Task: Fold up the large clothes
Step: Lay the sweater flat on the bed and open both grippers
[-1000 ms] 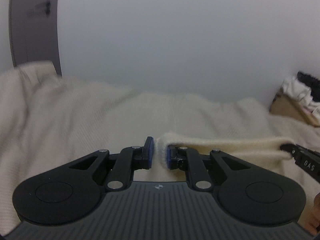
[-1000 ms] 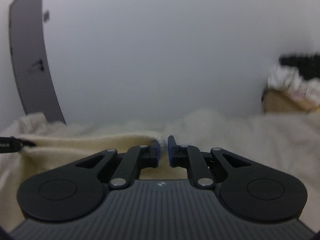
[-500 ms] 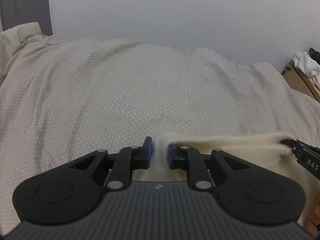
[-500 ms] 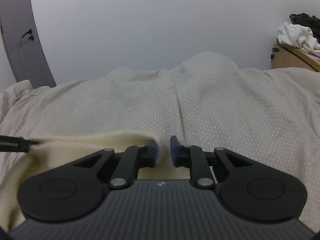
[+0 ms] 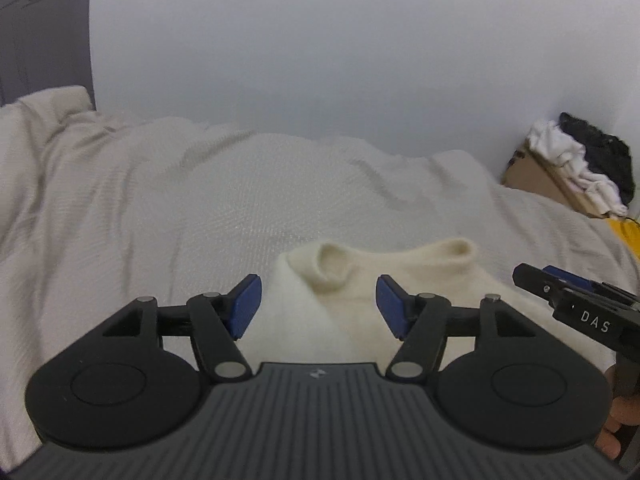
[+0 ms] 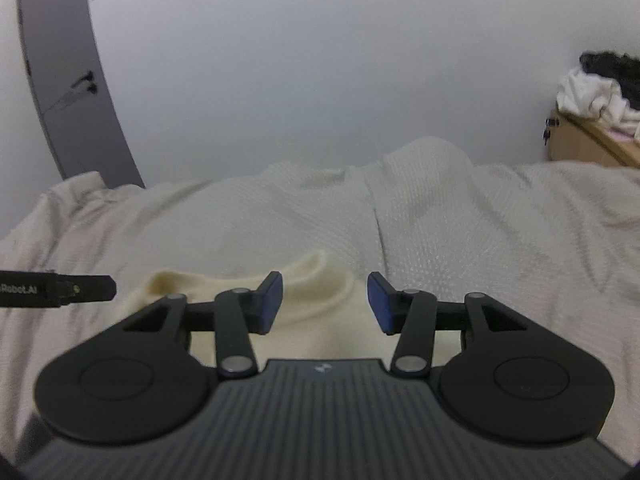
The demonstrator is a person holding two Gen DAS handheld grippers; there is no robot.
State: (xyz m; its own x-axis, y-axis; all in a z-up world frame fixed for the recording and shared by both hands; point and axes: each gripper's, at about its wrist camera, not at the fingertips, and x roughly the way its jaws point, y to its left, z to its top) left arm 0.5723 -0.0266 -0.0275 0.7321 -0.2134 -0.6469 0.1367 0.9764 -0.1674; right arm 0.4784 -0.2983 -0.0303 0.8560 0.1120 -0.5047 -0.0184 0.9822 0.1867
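Fingers [image 5: 246,308] of the left gripper [image 5: 319,306] stand apart and are opening, their blue pads clear of the cream sweater [image 5: 360,280]; the cloth lies below and beyond the gap, not pinched. Those of the right gripper [image 6: 324,302] are likewise parted and opening, with nothing pressed between them.

The sweater lies on the bed [image 5: 160,208], on a pale dotted cover, its far edge rumpled into two rolled humps. In the left wrist view these humps sit just past the fingertips, one near the middle and one to the right; in the right wrist view the same garment [image 6: 304,280] spreads to the left and under the left finger.

Only the left wrist view shows the person's hand [image 5: 618,420] at the lower right edge, and a yellow patch past the wooden cabinet [image 5: 560,184], too blurred to identify. Only the right wrist view shows the door [image 6: 68,80] at length, with its handle.

Legible writing: "DAS" on the right gripper where it enters the left view, and what appears to read "Robot.AI" on the left gripper in the right view. White and dark clothes [image 6: 596,84] are piled on the cabinet.
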